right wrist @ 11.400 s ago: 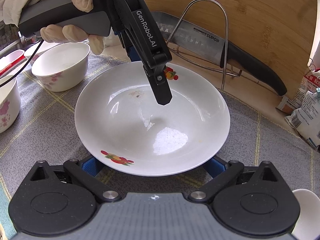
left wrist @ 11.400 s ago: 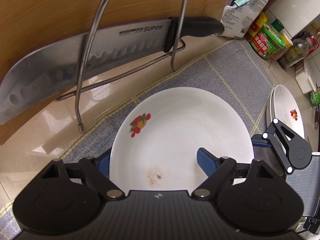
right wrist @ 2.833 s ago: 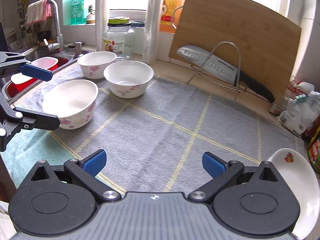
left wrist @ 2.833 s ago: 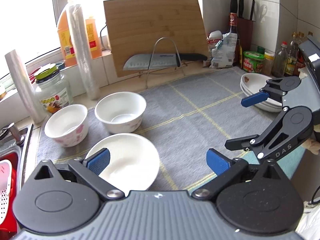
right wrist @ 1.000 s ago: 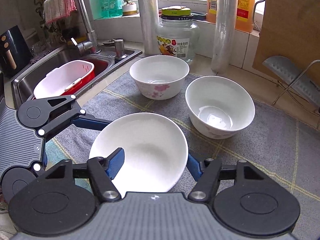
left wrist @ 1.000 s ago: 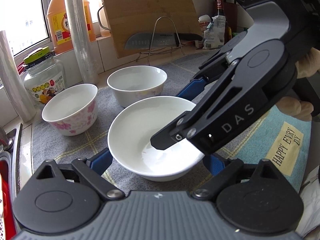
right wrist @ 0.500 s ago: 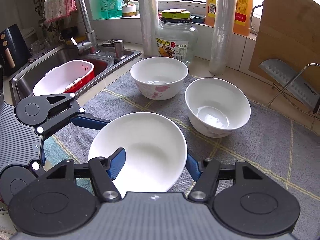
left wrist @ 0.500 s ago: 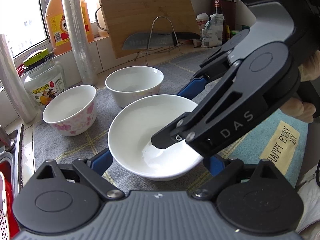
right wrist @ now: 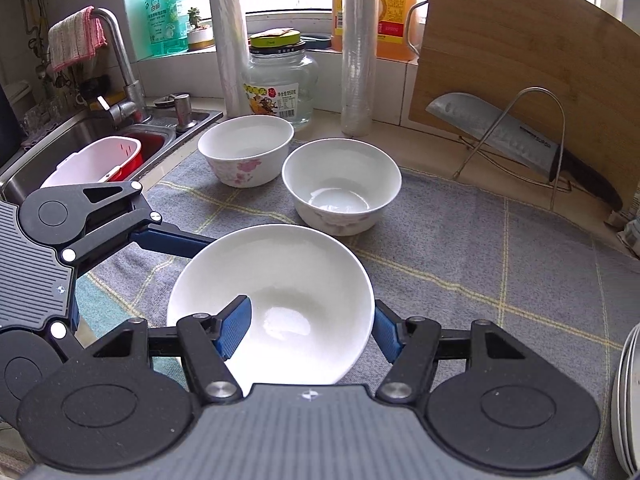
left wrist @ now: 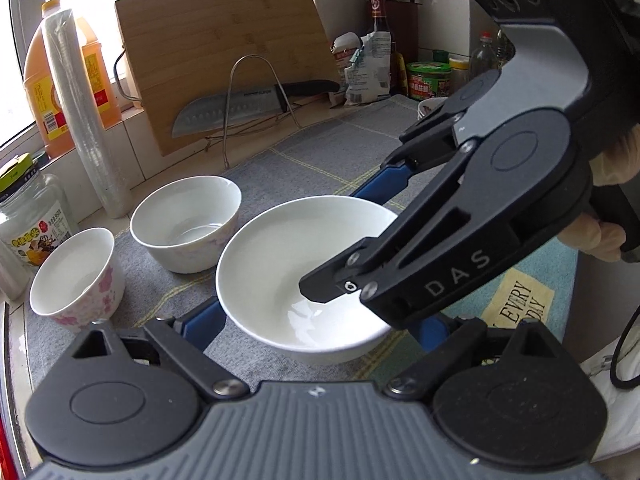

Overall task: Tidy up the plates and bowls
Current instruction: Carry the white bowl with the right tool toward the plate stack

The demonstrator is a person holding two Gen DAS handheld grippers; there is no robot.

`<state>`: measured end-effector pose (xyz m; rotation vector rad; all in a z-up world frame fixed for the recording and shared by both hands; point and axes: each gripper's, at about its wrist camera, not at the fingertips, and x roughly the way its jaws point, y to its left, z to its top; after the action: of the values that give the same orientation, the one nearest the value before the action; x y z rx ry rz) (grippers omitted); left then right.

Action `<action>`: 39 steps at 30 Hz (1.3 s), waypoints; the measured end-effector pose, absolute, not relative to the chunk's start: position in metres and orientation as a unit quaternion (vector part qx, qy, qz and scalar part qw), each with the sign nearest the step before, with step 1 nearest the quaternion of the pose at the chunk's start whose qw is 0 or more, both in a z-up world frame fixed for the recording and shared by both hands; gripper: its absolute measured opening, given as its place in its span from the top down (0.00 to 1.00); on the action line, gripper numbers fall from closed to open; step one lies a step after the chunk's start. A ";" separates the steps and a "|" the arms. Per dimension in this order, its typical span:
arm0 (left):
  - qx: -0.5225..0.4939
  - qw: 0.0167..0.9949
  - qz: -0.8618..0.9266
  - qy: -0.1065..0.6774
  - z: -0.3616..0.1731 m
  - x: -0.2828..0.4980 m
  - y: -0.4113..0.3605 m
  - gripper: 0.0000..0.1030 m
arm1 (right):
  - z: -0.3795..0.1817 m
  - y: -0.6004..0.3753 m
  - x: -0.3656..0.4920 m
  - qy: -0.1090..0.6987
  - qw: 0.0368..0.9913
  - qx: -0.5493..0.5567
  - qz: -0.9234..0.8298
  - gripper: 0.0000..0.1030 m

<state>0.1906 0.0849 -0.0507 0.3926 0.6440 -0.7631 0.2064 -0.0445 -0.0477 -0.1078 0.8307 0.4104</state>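
On the left of the right wrist view, a steel sink point(right wrist: 36, 152) holds a red and white plastic basket point(right wrist: 96, 158), with a pink cloth point(right wrist: 76, 38) draped over the tap point(right wrist: 120, 80). Next along the sill side stand a clear glass jar with a green lid point(right wrist: 280, 80), two rolls of clear film, and an orange oil jug point(right wrist: 394, 8).

A grey checked cloth mat point(right wrist: 480, 248) covers the counter. On it sit two white ceramic bowls with pink flower print: the far-left bowl point(right wrist: 246, 150) and the middle bowl point(right wrist: 341, 184), just beside each other, both upright.

Nearest the camera is the plain white ceramic bowl point(right wrist: 272, 296). The right gripper point(right wrist: 308, 332) pinches its near wall: one blue pad lies inside the bowl, the other presses on the outer wall. The left gripper point(left wrist: 316, 324) straddles the same bowl from the other side, its blue fingers point(left wrist: 200, 322) standing wide at each flank; whether they bear on the bowl cannot be told. Whether the bowl rests on the mat or is lifted clear cannot be told either.

Further right, a bamboo cutting board point(right wrist: 520, 64) leans against the wall, with a steel cleaver with black handle point(right wrist: 500, 136) resting in a wire rack point(right wrist: 552, 132). At the far right edge is a stack of white plates point(right wrist: 630, 400).
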 end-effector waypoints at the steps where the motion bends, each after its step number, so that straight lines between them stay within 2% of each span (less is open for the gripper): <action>1: 0.188 0.857 -0.369 0.305 -0.051 0.192 0.079 0.07 | -0.048 -0.051 0.205 0.401 0.895 -0.050 0.191 0.32; 19: 0.206 0.823 -0.449 0.279 -0.057 0.211 -0.024 0.07 | -0.056 -0.152 0.196 0.402 0.911 -0.015 0.086 0.32; 39: 0.200 0.822 -0.447 0.289 -0.072 0.225 -0.046 0.07 | -0.074 -0.176 0.214 0.411 0.909 0.005 0.066 0.31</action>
<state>0.2252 -0.0461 -0.0717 0.4249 0.6156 -0.9519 0.2138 -0.1760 -0.0737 0.0112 0.8479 0.1370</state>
